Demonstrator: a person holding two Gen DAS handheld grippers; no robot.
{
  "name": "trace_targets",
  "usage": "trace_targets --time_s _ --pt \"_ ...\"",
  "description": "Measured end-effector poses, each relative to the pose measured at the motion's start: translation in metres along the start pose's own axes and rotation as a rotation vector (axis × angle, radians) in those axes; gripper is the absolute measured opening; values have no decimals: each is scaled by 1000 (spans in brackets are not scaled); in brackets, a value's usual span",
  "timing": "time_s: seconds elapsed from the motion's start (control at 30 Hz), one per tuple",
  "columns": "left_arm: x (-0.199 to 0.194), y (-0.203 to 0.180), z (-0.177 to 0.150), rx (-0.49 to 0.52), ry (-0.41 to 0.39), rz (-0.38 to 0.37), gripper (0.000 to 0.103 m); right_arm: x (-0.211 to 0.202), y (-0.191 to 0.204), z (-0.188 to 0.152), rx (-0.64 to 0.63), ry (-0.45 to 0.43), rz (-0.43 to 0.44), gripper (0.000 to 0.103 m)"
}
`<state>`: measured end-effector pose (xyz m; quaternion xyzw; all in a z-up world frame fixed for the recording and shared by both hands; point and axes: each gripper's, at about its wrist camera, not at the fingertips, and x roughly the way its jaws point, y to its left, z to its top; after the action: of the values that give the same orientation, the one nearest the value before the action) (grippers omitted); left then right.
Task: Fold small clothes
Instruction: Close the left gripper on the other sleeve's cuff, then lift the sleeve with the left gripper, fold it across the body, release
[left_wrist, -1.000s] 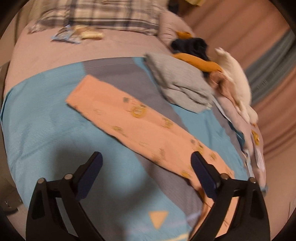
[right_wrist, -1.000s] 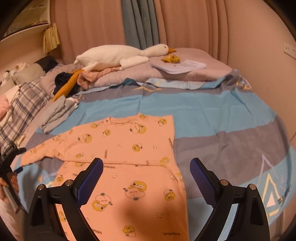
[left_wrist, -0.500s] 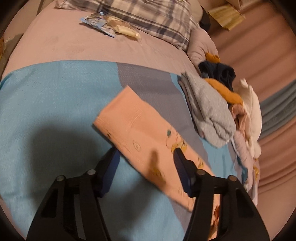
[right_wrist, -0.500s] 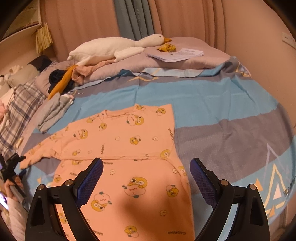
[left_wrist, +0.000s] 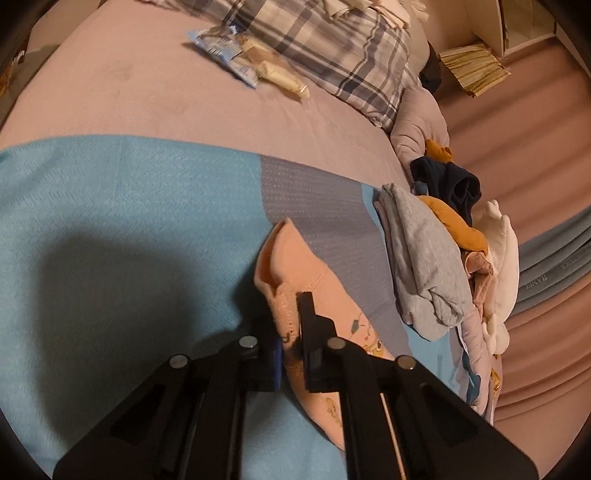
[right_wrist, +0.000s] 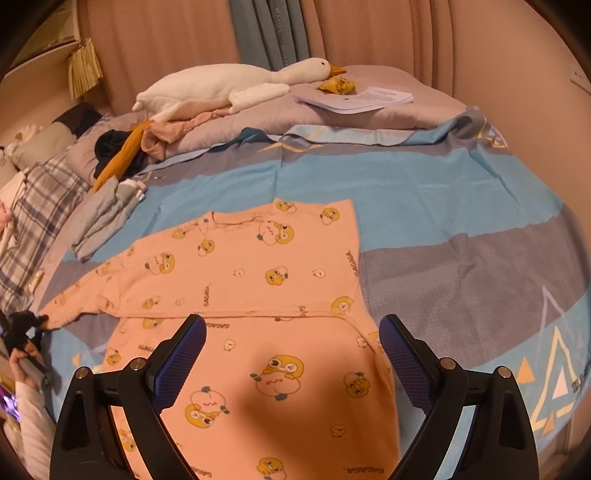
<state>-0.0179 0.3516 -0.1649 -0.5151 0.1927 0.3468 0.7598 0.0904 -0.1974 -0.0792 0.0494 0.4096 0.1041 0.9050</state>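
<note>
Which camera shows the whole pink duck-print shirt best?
The right wrist view: the pink duck-print shirt lies spread flat, body and one sleeve visible. The left wrist view shows only its sleeve cuff pinched in the left gripper.

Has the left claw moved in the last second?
Yes. The left claw went forward to the peach sleeve and shut on its cuff, nearer the plaid pillow than before.

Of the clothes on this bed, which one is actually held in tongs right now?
The peach duck-print top: the left tongs are shut on its sleeve cuff. The folded grey garment and the dark-and-mustard pile lie untouched.
</note>
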Motion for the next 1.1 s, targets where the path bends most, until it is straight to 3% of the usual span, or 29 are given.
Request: trace_targets --time_s 0.23,0.53,0.7,0.83,1.1 --pt "-20 -33 -2 71 -5 -35 6 0 -5 -1 16 2 -4 94" --pt "-55 -105 -23 222 0 -168 5 -5 -14 -4 41 -8 -11 94" --pt "-71 -146 -44 309 39 -264 6 -8 -19 -6 53 -15 -11 94" --pt "-79 -176 -67 403 51 -285 6 -9 -25 -7 70 -20 -10 94" --pt "-82 -217 -120 540 148 -367 6 -13 -37 -10 105 -28 -15 94"
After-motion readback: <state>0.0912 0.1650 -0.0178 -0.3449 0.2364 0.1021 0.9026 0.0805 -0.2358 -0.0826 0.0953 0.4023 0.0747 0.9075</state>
